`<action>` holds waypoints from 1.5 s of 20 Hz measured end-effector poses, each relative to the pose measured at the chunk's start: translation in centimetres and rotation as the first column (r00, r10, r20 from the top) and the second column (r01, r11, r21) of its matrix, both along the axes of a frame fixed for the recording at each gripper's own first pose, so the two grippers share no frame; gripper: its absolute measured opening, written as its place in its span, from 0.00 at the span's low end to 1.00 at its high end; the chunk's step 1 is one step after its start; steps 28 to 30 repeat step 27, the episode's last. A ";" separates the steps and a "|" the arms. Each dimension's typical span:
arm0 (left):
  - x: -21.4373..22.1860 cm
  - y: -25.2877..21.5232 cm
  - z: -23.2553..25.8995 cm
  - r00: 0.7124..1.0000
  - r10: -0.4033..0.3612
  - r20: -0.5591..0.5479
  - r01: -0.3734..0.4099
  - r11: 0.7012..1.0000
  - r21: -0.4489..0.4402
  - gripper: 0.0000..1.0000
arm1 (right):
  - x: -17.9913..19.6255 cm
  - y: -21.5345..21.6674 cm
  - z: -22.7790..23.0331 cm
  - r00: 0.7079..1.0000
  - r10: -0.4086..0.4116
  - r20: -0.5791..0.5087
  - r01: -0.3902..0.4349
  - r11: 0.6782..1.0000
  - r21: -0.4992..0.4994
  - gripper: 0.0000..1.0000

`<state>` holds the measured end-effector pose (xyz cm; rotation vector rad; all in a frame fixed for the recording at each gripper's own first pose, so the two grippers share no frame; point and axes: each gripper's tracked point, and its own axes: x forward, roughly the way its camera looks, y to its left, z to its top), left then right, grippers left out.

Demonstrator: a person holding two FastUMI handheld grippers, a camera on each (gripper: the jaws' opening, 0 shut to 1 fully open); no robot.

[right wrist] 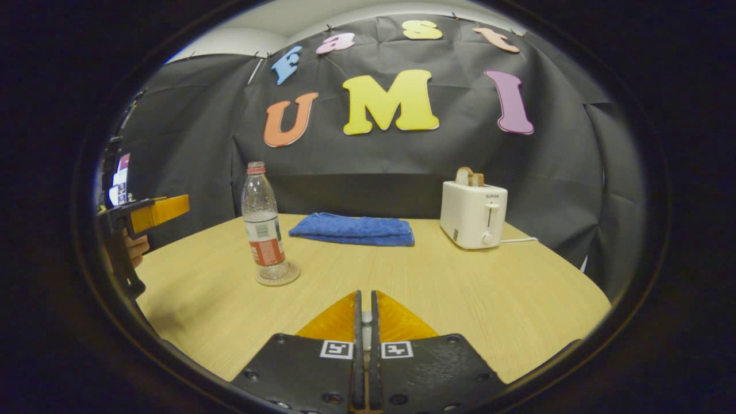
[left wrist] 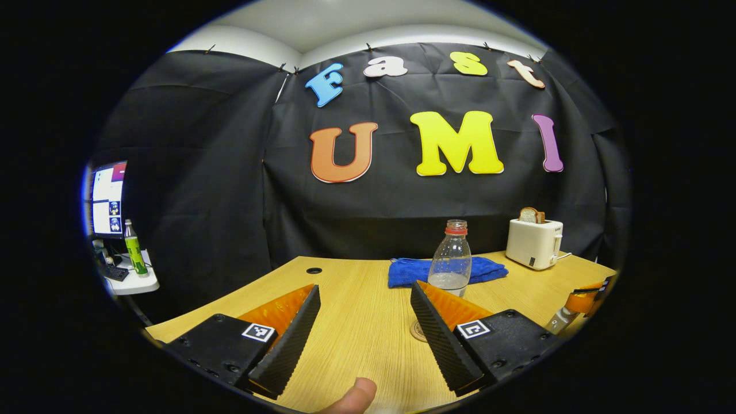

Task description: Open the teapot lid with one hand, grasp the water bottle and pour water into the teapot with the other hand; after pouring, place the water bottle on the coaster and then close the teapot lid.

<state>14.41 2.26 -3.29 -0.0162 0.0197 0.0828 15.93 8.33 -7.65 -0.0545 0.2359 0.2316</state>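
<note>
Hovering low over the pale wooden tabletop (right wrist: 460, 287): right tool (right wrist: 364, 322) pressed fully closed on nothing, left tool (left wrist: 365, 319) spread wide, empty. Standing upright beyond on a round cork coaster (right wrist: 278, 278): clear plastic water bottle (right wrist: 262, 224). Lying farther back: folded blue towel (right wrist: 353, 229), beside a white toaster (right wrist: 473, 213).

The toaster (right wrist: 473, 214) carries a small brand word, SUPOR, on its upper front; the bottle's label is unreadable.
</note>
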 end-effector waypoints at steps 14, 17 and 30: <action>-6.0 -0.2 2.2 0.999 -0.044 0.019 0.043 0.999 0.019 0.99 | -5.8 -1.3 7.4 0.984 -0.097 0.151 0.095 0.995 0.021 0.44; -8.0 -0.2 3.1 0.999 -0.041 0.031 0.041 0.999 0.022 0.99 | -8.1 -1.1 9.1 0.978 -0.088 0.188 0.082 0.996 0.037 0.64; -13.5 -0.7 3.2 0.999 -0.053 0.005 0.053 0.998 -0.028 0.99 | -13.7 -2.6 12.6 0.955 -0.125 0.269 0.117 0.992 0.047 0.94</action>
